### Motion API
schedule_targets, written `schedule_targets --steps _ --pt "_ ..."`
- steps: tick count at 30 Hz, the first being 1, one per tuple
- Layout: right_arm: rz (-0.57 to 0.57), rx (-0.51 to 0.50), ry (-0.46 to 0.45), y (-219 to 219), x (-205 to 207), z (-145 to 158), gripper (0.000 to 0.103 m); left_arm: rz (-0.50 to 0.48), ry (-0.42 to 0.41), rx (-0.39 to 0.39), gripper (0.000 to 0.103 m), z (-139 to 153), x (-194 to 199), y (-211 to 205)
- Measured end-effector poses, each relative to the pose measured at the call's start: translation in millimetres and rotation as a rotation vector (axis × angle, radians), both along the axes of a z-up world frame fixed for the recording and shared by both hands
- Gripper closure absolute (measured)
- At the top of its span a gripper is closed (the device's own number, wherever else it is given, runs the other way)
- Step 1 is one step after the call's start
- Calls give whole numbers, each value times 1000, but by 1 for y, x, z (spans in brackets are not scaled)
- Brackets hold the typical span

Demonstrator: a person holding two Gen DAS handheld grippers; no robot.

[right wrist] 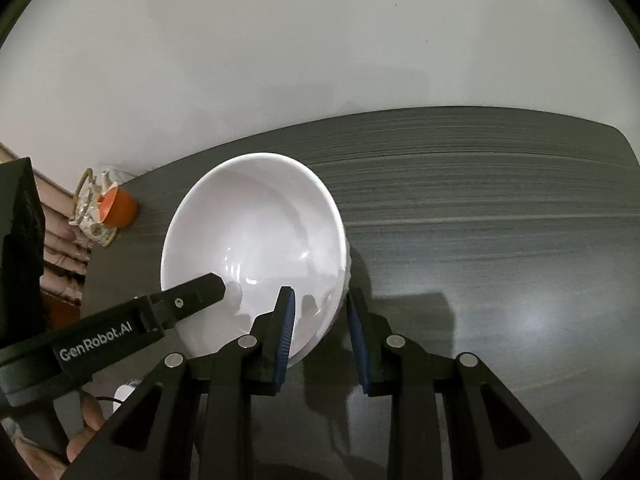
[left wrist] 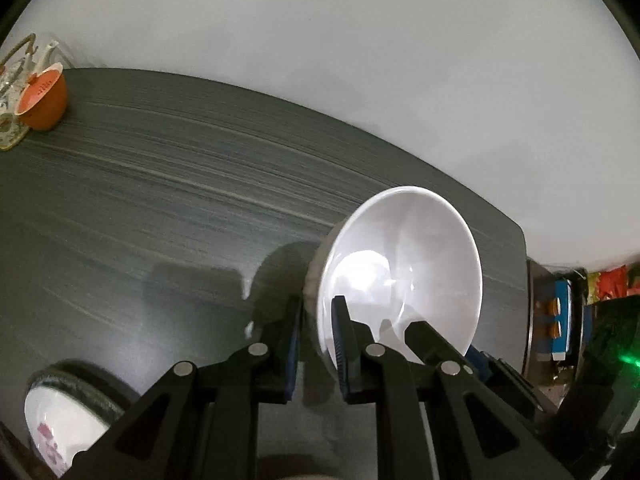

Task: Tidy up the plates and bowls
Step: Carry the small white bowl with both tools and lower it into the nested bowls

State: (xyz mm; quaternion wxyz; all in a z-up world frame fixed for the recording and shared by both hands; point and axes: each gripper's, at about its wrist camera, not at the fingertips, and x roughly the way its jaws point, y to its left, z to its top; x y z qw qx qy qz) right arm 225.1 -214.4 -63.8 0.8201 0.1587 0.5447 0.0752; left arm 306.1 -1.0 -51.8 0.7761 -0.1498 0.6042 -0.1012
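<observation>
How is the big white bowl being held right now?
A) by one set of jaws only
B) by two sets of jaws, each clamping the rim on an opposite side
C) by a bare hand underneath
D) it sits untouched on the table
B: the left gripper pinches the white bowl rim on one side, and the right gripper pinches the opposite rim.

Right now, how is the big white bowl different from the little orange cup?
The white bowl is much bigger than the orange cup. The bowl is tilted, its rim pinched by both grippers; the cup sits untouched far off beside a teapot. The bowl is plain white, the cup orange. Both are round, open dishes.
</observation>
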Motion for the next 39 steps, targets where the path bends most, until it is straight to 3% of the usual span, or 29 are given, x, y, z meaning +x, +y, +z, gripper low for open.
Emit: schedule_targets --steps 7,20,29,39 --pt "-13 1 -31 -7 -34 28 78 -22 -16 -6 88 22 -35 -10" --pt "-27 24 -58 -5 -112 62 78 -34 -28 -26 88 55 -122 8" --pt "-23 49 -61 4 -171 73 78 -18 -8 -57 88 58 -185 27" --pt "-21 49 -47 19 -209 65 78 -39 18 -37 88 43 -218 33"
